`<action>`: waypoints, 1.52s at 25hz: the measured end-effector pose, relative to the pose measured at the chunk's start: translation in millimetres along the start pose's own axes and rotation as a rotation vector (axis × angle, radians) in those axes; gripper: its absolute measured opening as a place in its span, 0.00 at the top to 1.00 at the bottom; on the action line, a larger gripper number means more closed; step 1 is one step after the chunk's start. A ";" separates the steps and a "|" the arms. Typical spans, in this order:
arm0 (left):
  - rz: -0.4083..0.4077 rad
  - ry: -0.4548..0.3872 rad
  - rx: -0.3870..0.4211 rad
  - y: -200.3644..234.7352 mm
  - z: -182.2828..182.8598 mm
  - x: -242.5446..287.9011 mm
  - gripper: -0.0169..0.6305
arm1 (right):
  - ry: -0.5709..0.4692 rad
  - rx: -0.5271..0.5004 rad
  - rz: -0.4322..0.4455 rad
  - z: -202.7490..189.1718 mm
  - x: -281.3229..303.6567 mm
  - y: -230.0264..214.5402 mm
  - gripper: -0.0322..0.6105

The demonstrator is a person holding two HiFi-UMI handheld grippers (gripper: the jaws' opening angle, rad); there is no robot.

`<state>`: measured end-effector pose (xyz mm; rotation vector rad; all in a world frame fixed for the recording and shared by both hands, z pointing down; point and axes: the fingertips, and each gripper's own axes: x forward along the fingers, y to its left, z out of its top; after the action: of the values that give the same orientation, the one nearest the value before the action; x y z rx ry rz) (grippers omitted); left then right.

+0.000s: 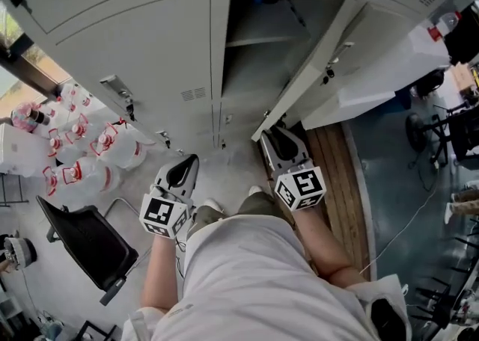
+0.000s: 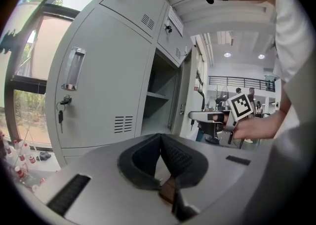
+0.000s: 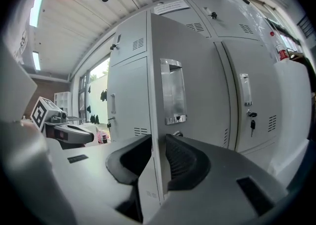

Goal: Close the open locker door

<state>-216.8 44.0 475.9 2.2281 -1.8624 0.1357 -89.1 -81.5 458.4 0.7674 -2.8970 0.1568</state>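
Observation:
The grey locker door [image 1: 314, 63] stands swung out from the open compartment [image 1: 262, 55], which has a shelf inside. My right gripper [image 1: 273, 134] is at the door's free edge near its lower end. In the right gripper view the door's edge [image 3: 155, 120] runs between the pads of the right gripper [image 3: 158, 155], which close on it, below the door's recessed handle [image 3: 173, 91]. My left gripper [image 1: 187, 161] hangs in front of the closed locker to the left, pads together and holding nothing [image 2: 160, 142]. From the left gripper view I see the open compartment [image 2: 160, 95] and the right gripper [image 2: 217, 118].
Shrink-wrapped packs of water bottles [image 1: 82, 145] lie on the floor at the left, beside a black chair [image 1: 86, 242]. The closed locker [image 2: 98, 81] at the left has a key hanging in its lock [image 2: 61, 108]. A wooden floor strip [image 1: 337, 175] and white desks [image 1: 389, 70] lie to the right.

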 end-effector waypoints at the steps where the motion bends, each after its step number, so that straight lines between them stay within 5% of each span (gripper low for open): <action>1: 0.011 -0.001 -0.003 1.1 -0.4 -2.2 0.97 | -0.003 -0.002 0.011 2.2 3.1 2.2 0.80; 19: 0.200 -0.009 -0.072 24.6 -8.8 -22.3 0.97 | -0.018 -0.026 0.202 26.1 64.6 22.0 0.81; 38: 0.343 -0.026 -0.079 42.3 -1.0 -16.1 0.97 | -0.044 -0.006 0.307 42.9 123.9 5.8 0.83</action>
<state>-261.2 52.8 478.4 1.8517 -2.2078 0.0891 -203.2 -142.3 435.9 0.3234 -3.0380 0.1650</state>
